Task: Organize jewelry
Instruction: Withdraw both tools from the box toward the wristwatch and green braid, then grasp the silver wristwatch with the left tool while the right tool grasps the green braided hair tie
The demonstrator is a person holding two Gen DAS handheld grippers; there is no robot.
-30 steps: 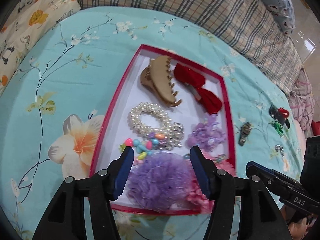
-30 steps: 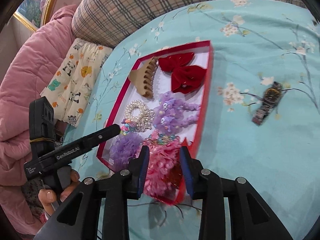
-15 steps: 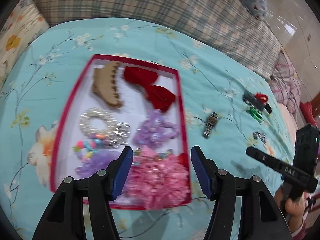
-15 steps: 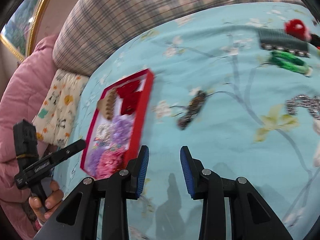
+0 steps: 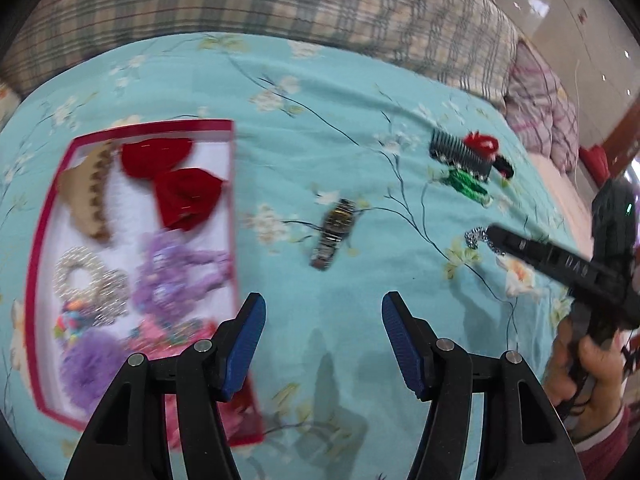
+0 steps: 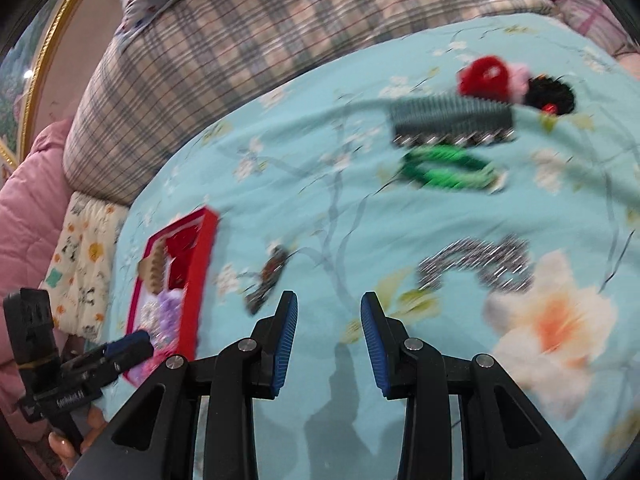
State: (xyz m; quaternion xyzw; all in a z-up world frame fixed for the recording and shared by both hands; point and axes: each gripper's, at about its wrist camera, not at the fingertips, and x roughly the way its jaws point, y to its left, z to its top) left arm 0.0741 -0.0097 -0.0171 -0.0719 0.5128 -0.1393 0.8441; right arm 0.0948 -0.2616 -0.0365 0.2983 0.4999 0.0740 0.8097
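A red-rimmed box (image 5: 230, 184) (image 6: 200, 276) lies on the teal flowered bedspread, holding a tan claw clip (image 5: 86, 196), a red bow (image 5: 182, 190), purple pieces and a pearl ring. Loose on the spread to its right are a wristwatch (image 5: 334, 234) (image 6: 270, 280), a dark comb (image 5: 458, 154) (image 6: 452, 122), a green bracelet (image 5: 466, 186) (image 6: 446, 168), a red flower piece (image 6: 482, 76) and a silver chain (image 6: 480, 262). My left gripper (image 5: 323, 330) is open over bare spread beside the box. My right gripper (image 6: 329, 332) is open and empty, with the chain off to its right.
A plaid quilt (image 6: 248, 52) runs along the far edge of the bed, with a pink quilt (image 6: 28, 216) and a panda-print pillow (image 6: 84, 256) at one end. A hand (image 5: 592, 368) carries the right gripper at the left view's right edge.
Both grippers have swung rightward away from the box toward the loose jewelry. The box has slid to the left in both views and the comb, bracelet and chain have come closer.
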